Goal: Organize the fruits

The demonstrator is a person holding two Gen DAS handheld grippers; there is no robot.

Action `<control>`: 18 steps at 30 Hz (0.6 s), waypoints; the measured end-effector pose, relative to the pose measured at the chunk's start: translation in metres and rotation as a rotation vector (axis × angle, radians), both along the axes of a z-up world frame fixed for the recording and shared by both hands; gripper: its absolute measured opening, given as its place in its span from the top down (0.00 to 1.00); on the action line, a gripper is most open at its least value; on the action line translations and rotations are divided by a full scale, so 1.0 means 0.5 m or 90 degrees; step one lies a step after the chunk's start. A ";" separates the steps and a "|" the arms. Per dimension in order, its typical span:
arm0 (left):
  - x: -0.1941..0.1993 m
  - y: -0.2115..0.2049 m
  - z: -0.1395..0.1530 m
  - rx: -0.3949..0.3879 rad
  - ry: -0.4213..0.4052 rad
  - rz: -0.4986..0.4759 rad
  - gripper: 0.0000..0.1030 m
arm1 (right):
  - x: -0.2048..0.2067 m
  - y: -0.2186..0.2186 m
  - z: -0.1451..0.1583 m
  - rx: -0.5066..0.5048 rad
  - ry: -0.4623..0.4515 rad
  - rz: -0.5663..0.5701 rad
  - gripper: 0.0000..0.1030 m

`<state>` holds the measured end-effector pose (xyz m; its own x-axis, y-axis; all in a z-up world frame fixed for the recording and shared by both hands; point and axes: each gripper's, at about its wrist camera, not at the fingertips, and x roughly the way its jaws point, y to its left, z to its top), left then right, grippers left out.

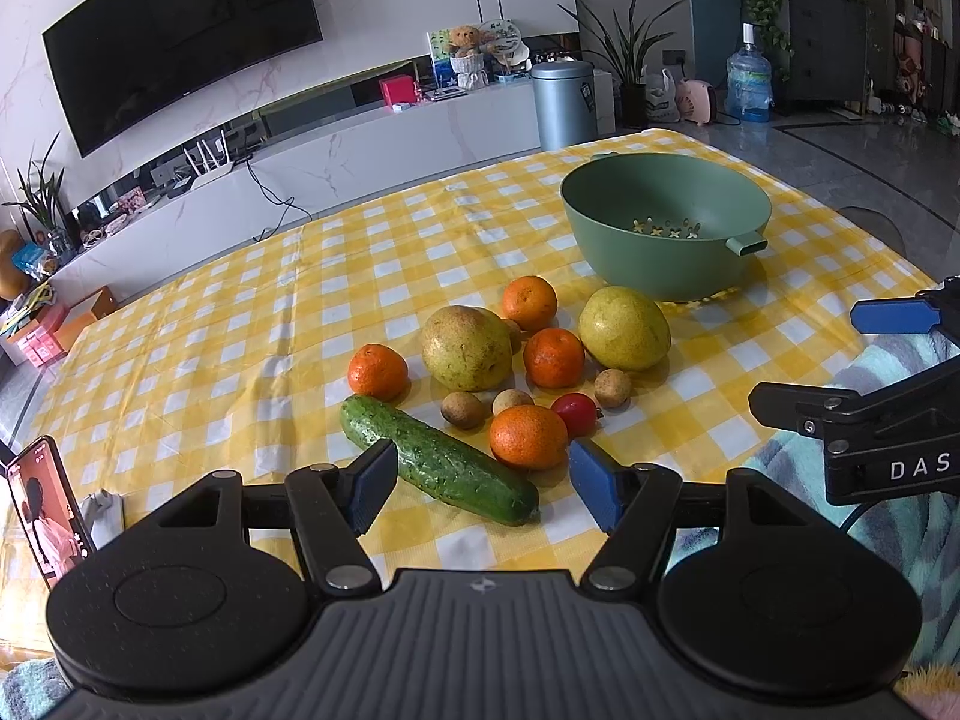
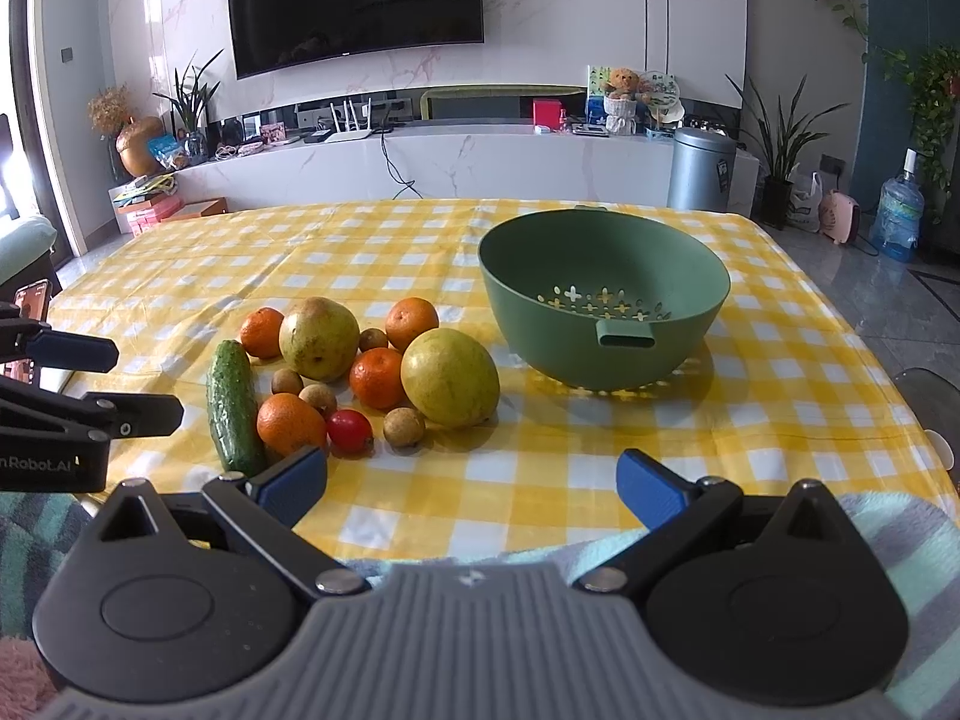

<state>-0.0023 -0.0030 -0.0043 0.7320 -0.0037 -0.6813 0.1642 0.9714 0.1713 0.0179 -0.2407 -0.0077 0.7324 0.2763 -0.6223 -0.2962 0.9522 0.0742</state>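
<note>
Both tongs hang above the near edge of the checked tablecloth (image 2: 420, 252) with nothing between their blue pads: the left gripper (image 1: 483, 489) stands with its jaws wide apart, and the right gripper (image 2: 471, 489) is spread just as wide. The fruit lies in a tight cluster just ahead of the left gripper and ahead and to the left of the right one. The cucumber (image 1: 438, 459) is nearest, slanting across the left gripper's gap, with the nearest orange (image 1: 528, 435) just beyond the right-hand pad. The green colander bowl (image 2: 603, 300), empty, sits farther out, ahead of the right gripper and well apart from the pile. The main risk seems to be the crowding: the cherry tomato (image 1: 575, 414) and the small brown fruits (image 1: 462, 410) sit touching or just beside the oranges and the two big pale pears (image 1: 465, 348), so a pad coming down on one piece would likely knock its neighbours and send the round ones rolling toward the table edge. The tomato looks soft and may squash under a hard squeeze. The pears look wide for these jaws and could slip out, and the cucumber, grabbed near one end, would probably tip.
</note>
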 end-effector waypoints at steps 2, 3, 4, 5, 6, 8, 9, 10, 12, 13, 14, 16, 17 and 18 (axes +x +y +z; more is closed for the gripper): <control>0.000 0.000 0.000 0.000 0.000 0.001 0.25 | 0.000 0.001 0.000 -0.001 0.001 0.000 0.04; 0.000 0.000 0.000 0.000 0.000 0.001 0.25 | 0.001 0.001 0.000 -0.002 0.002 -0.001 0.04; -0.001 -0.002 -0.001 0.000 0.000 0.001 0.25 | 0.001 0.001 0.000 -0.003 0.002 -0.001 0.04; -0.001 -0.002 -0.001 0.000 0.001 0.001 0.25 | 0.001 0.002 0.000 -0.004 0.003 -0.001 0.04; -0.001 -0.002 -0.001 0.000 0.001 0.001 0.25 | 0.001 0.002 -0.001 -0.005 0.003 -0.001 0.04; -0.002 -0.002 -0.002 0.000 0.002 0.000 0.25 | 0.001 0.002 -0.001 -0.006 0.004 -0.002 0.04; -0.002 -0.002 -0.003 0.000 0.002 -0.001 0.25 | 0.002 0.003 -0.001 -0.007 0.005 -0.002 0.04; -0.003 -0.002 -0.004 0.000 0.003 -0.001 0.25 | 0.002 0.003 -0.001 -0.007 0.005 -0.002 0.04; -0.002 -0.002 -0.005 0.000 0.003 -0.002 0.25 | 0.002 0.003 -0.001 -0.008 0.006 -0.003 0.04; -0.002 -0.002 -0.005 0.000 0.003 -0.001 0.25 | 0.003 0.003 -0.001 -0.009 0.006 -0.003 0.04; -0.002 -0.002 -0.005 0.000 0.004 -0.001 0.25 | 0.003 0.003 -0.002 -0.009 0.007 -0.002 0.04; -0.001 -0.003 -0.005 0.000 0.006 0.000 0.25 | 0.003 0.003 -0.002 -0.009 0.007 -0.002 0.04; -0.001 -0.002 -0.004 0.000 0.007 0.000 0.25 | 0.003 0.003 -0.002 -0.009 0.007 -0.002 0.04; -0.001 -0.001 -0.004 0.000 0.007 0.001 0.25 | 0.003 0.003 -0.002 -0.009 0.007 -0.002 0.04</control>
